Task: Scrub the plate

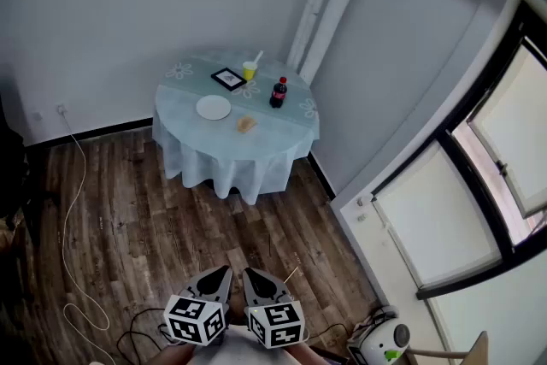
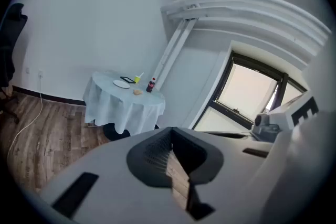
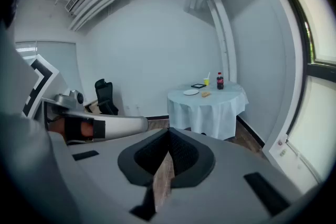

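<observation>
Plate (image 1: 214, 107) sits on the table (image 1: 195, 151) well ahead of both tongs, slightly nearer the left gripper (image 1: 220, 277), which, like the right gripper (image 1: 254, 277) just beside it, is closed on nothing.

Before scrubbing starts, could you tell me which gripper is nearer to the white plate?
Left, marginally: both are far off, but the left gripper lines up with the plate, while the right gripper sits to its right.

left tool (image 1: 214, 279): closed, empty | right tool (image 1: 256, 281): closed, empty, side by side
</observation>
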`<state>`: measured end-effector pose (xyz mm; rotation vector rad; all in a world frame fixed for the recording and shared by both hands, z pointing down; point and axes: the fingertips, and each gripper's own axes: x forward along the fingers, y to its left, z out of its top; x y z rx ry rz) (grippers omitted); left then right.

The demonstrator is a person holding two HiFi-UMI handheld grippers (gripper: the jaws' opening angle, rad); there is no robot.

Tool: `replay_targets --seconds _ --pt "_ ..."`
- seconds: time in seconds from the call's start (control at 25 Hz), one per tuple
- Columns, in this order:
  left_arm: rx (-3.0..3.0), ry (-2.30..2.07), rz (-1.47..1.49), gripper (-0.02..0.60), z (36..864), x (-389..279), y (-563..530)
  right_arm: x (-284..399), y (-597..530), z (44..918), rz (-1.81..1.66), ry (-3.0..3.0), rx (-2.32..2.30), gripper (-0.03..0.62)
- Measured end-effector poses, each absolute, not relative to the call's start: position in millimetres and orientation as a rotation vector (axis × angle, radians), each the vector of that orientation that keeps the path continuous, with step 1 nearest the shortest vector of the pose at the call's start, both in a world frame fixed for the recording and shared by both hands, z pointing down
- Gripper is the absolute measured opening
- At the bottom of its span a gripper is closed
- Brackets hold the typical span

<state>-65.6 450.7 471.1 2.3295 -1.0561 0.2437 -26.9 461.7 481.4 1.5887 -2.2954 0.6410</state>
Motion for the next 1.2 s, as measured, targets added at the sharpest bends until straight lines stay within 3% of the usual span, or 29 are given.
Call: replay_targets --seconds 1.2 --pt "2.256 -1.086 0.2 0.009 477 -77 461 -39 472 493 0.735 -2.348 1.544 0.035"
